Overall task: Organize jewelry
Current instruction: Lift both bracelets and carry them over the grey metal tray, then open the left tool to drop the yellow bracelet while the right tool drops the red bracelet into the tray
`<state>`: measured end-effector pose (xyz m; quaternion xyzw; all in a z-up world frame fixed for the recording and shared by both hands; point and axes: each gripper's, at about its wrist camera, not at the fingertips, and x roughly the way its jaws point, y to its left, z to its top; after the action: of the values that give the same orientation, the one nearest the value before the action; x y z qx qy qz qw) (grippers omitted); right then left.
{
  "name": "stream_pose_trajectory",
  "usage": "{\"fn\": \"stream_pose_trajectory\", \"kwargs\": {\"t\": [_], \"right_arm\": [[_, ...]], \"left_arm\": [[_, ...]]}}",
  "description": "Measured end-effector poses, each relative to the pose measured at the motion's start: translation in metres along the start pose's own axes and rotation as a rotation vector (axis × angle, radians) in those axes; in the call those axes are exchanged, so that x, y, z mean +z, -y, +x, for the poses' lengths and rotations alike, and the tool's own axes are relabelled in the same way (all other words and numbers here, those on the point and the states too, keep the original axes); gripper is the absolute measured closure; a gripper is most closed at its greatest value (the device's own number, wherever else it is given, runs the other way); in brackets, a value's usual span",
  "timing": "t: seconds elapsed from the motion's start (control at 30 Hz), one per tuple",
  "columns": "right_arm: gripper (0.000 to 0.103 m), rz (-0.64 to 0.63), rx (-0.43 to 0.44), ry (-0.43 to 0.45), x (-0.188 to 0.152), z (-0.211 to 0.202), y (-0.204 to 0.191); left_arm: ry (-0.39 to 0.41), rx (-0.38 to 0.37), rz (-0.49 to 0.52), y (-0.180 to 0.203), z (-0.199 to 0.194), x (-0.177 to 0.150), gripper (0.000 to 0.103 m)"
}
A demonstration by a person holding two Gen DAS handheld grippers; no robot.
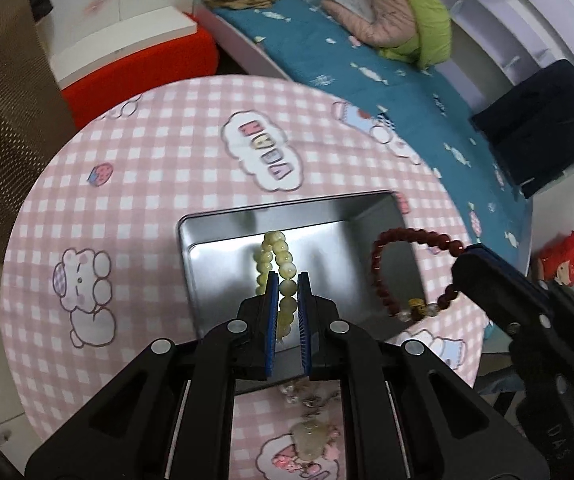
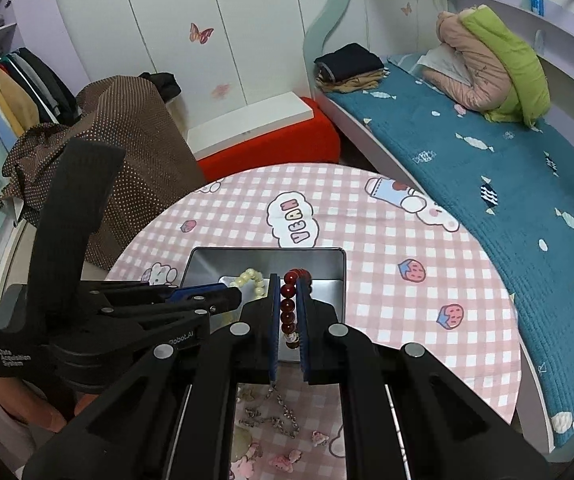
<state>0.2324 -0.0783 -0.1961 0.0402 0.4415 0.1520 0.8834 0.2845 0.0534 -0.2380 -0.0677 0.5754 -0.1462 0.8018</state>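
Observation:
A silver metal tin [image 1: 223,264] [image 2: 327,264] stands open on the round pink checked table. My left gripper [image 1: 287,280] is shut on a pale yellow bead bracelet [image 1: 275,248] and holds it over the tin; the bracelet also shows in the right wrist view [image 2: 253,278]. My right gripper [image 2: 291,284] is shut on a dark red bead bracelet [image 2: 288,304] over the tin's right part; in the left wrist view the red bracelet [image 1: 391,268] hangs from the right gripper [image 1: 463,264].
A silver chain [image 2: 283,412], a pale stone pendant [image 1: 307,440] and small pink charms [image 2: 287,460] lie on the table [image 2: 407,320] near its front edge. A bed [image 2: 487,168] with a blue quilt stands to the right, a red stool [image 2: 271,140] behind.

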Motion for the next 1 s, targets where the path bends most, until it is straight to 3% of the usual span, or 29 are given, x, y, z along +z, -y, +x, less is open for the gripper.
{"fn": "stream_pose_trajectory", "kwargs": {"t": [0.2, 0.37, 0.8, 1.0], "right_arm": [[0.096, -0.005, 0.014, -0.026, 0.002, 0.008, -0.003], [0.096, -0.029, 0.031, -0.040, 0.002, 0.013, -0.011], [0.096, -0.133, 0.172, -0.086, 0.002, 0.028, -0.051], [0.096, -0.138, 0.227, -0.158, -0.001, 0.052, -0.059]], "left_arm": [[-0.012, 0.021, -0.020, -0.010, -0.002, -0.004, 0.093], [0.017, 0.032, -0.022, -0.011, -0.018, -0.006, 0.082], [0.085, 0.098, -0.063, -0.037, -0.060, -0.021, 0.082], [0.077, 0.121, -0.105, -0.052, -0.063, -0.034, 0.082]]}}
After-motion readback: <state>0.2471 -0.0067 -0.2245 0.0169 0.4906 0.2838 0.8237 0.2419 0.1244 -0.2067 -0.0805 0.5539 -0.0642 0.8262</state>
